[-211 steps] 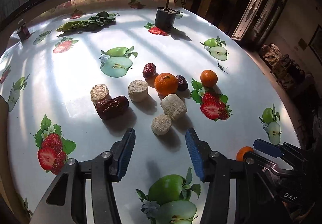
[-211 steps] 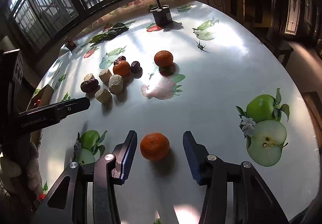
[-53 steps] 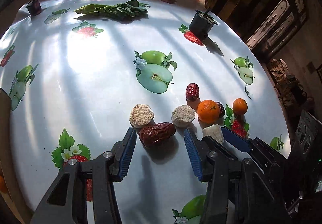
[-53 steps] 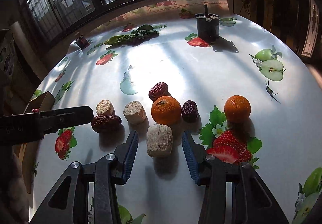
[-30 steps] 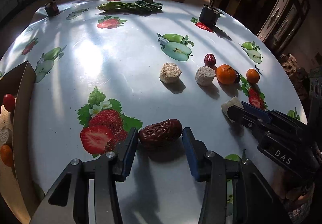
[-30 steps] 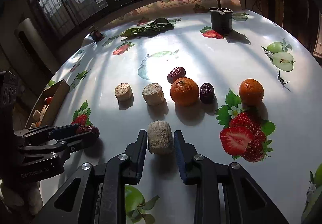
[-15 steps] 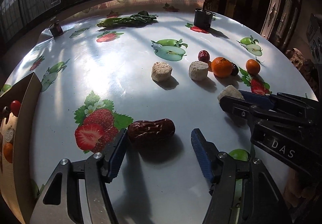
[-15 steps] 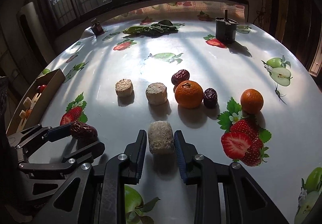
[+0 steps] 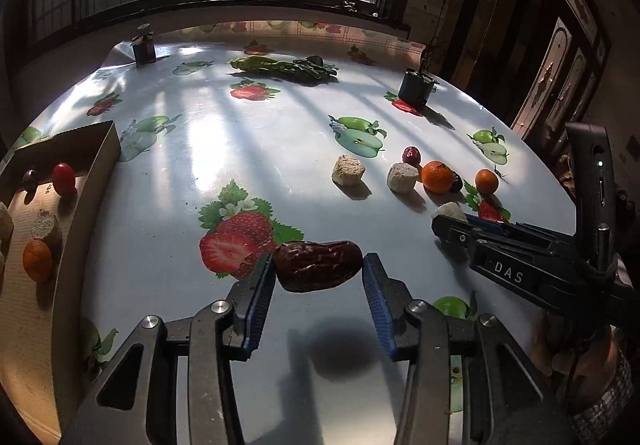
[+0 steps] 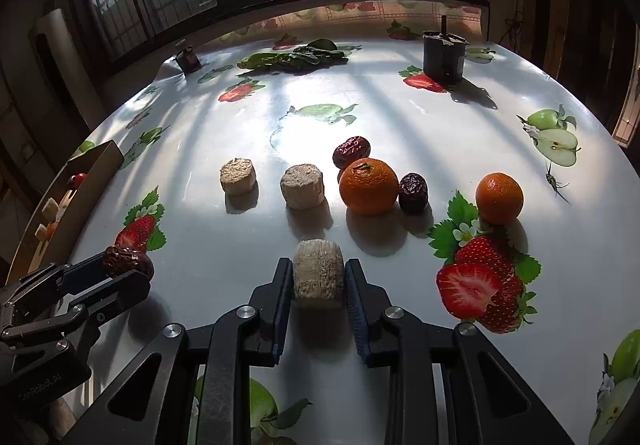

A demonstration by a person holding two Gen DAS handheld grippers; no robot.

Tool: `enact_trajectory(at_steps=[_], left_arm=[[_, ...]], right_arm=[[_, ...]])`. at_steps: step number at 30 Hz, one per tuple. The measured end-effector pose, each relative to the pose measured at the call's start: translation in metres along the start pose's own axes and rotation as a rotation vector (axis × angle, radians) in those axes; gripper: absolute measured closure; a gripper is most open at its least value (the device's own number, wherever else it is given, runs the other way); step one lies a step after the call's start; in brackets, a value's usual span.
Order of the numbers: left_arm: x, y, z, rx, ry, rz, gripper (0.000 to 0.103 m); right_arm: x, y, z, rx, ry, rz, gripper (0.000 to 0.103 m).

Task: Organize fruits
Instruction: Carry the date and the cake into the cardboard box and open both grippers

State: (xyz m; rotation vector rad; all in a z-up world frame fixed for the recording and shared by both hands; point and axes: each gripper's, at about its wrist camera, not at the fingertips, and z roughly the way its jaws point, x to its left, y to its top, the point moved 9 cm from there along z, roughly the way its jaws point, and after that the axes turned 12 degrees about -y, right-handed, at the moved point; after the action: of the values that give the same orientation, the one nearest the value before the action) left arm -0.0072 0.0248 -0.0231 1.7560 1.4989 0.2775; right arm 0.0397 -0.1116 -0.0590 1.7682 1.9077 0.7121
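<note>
My left gripper (image 9: 319,277) is shut on a large dark red date (image 9: 318,270) and holds it above the table; its shadow lies below. It also shows in the right wrist view (image 10: 127,260). My right gripper (image 10: 318,279) is shut on a pale beige chunk (image 10: 318,273), seen in the left wrist view too (image 9: 449,211). On the table lie two more beige chunks (image 10: 238,175) (image 10: 301,186), two oranges (image 10: 369,186) (image 10: 499,198) and two small dates (image 10: 351,151) (image 10: 413,186).
A cardboard box (image 9: 86,181) at the left table edge holds an orange (image 9: 37,259), a red fruit (image 9: 63,178) and beige chunks. Green leaves (image 9: 286,67), a dark cup (image 9: 416,87) and a small dark jar (image 9: 143,48) stand at the back.
My left gripper has closed on the large date and lifted it off the table. My right gripper stays shut on the beige chunk.
</note>
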Motion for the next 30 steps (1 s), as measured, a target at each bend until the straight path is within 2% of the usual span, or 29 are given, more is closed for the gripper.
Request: enact_trajectory(at_steps=[2, 6, 11, 16, 21, 23, 27, 30], left_arm=[[0.011, 0.002, -0.021, -0.007, -0.003, -0.026, 0.059], [0.054, 0.008, -0.064, -0.045, 0.026, -0.12, 0.059], [0.124, 0.006, -0.108, -0.089, 0.139, -0.229, 0.059], [0.195, -0.014, -0.143, -0.1, 0.262, -0.342, 0.059], [0.25, -0.04, -0.159, -0.066, 0.349, -0.447, 0.059], [0.261, -0.046, -0.157, -0.049, 0.355, -0.473, 0.059], [0.275, -0.056, -0.148, -0.003, 0.348, -0.514, 0.059], [0.277, -0.056, -0.146, 0.006, 0.354, -0.517, 0.059]], right_arm=[[-0.002, 0.0, -0.002, 0.006, -0.027, 0.005, 0.075], [0.02, 0.006, -0.028, -0.003, 0.034, 0.018, 0.075], [0.092, 0.019, -0.071, -0.052, 0.133, -0.063, 0.075], [0.184, 0.017, -0.092, -0.058, 0.249, -0.183, 0.074], [0.271, -0.001, -0.093, -0.042, 0.316, -0.327, 0.074], [0.297, -0.008, -0.089, -0.032, 0.332, -0.376, 0.074], [0.335, -0.026, -0.074, 0.015, 0.343, -0.45, 0.074], [0.349, -0.033, -0.058, 0.054, 0.333, -0.473, 0.074]])
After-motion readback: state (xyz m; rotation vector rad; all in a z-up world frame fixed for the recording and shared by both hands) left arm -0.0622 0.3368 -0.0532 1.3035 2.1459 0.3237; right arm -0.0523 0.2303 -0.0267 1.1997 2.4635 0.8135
